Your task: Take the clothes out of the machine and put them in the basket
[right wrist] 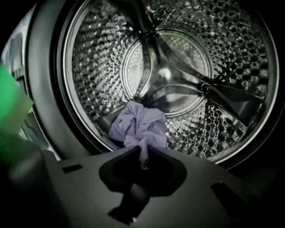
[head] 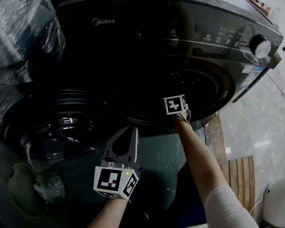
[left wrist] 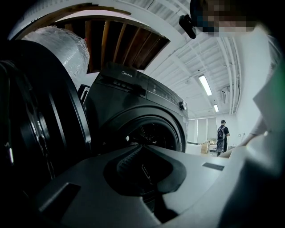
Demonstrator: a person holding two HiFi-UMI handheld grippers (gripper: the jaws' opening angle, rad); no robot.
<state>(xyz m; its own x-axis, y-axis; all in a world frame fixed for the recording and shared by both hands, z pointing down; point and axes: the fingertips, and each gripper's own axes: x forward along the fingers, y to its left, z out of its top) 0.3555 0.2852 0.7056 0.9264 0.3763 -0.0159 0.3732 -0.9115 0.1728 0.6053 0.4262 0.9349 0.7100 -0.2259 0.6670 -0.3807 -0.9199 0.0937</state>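
Work barely begun: pinched lavender garment [right wrist: 140,127] at front rim of drum [right wrist: 222,67] with right gripper [right wrist: 141,149], jaws closed on a fold; held left gripper [left wrist: 136,149] shut, empty, outside; lift-out, drop-off not yet done.

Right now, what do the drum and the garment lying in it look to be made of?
The drum looks like stainless steel: bright, glossy, with stamped perforated dimples catching highlights. The garment looks like soft thin fabric: pale lilac, matte and bunched into creases. The exact fibre can't be told.
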